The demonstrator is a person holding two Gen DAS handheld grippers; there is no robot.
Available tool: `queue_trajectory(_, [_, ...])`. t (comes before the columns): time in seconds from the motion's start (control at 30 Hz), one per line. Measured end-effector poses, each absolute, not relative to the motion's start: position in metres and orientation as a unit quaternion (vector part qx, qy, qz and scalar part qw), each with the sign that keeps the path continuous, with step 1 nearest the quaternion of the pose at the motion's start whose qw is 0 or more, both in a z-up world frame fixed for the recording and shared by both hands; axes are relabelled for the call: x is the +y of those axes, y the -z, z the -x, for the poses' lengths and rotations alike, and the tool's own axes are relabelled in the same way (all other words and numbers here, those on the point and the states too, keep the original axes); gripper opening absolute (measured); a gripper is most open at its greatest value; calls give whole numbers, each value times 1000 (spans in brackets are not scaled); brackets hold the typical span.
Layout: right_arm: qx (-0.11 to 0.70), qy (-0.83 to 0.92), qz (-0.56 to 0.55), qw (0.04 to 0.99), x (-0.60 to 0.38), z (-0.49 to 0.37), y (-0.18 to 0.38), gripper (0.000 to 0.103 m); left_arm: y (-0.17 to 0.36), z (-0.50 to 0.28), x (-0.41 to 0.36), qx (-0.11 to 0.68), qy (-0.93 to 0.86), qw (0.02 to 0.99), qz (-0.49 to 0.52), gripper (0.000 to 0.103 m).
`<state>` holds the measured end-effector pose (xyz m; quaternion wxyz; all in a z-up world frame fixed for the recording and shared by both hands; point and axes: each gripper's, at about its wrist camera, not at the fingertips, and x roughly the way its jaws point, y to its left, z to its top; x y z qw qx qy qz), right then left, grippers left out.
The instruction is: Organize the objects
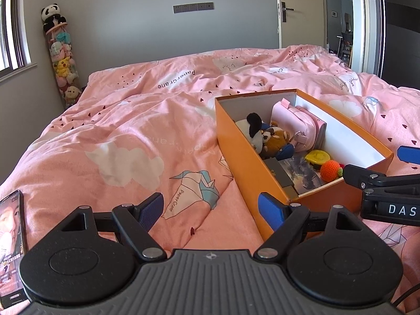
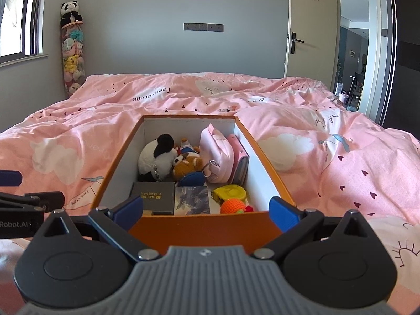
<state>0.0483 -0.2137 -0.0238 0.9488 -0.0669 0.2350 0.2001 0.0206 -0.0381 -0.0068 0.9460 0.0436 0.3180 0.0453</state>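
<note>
An open orange box [image 2: 252,141] [image 1: 236,141] lies on the pink bed. Inside are a panda plush [image 2: 157,157], a brown plush [image 2: 187,169], a pink pouch [image 2: 218,152], a dark box [image 2: 155,197], a card [image 2: 193,203], a yellow tape measure [image 2: 231,191] and an orange knitted ball [image 2: 232,207]. My right gripper [image 2: 207,211] is open and empty, its fingers astride the box's near end. My left gripper [image 1: 211,210] is open and empty, over the duvet just left of the box's near corner. The right gripper also shows in the left wrist view [image 1: 380,168].
A phone [image 1: 11,246] with a lit screen lies on the duvet at the near left. A tall clear tube of plush toys [image 2: 72,60] with a panda on top stands in the far left corner. A door [image 2: 309,26] stands open at the right.
</note>
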Motion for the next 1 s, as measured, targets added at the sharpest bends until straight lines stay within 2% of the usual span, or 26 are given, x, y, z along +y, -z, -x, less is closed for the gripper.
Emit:
queue_trajectory(0.43, [255,-205,62,943,-213,-54,32,102,21,-26,-36,355,-47,933,-41,96])
queue_trajectory(1.0, [262,-205,63,941,-212,-56,34,102,24,-28,-33,363,-47,930,-35,96])
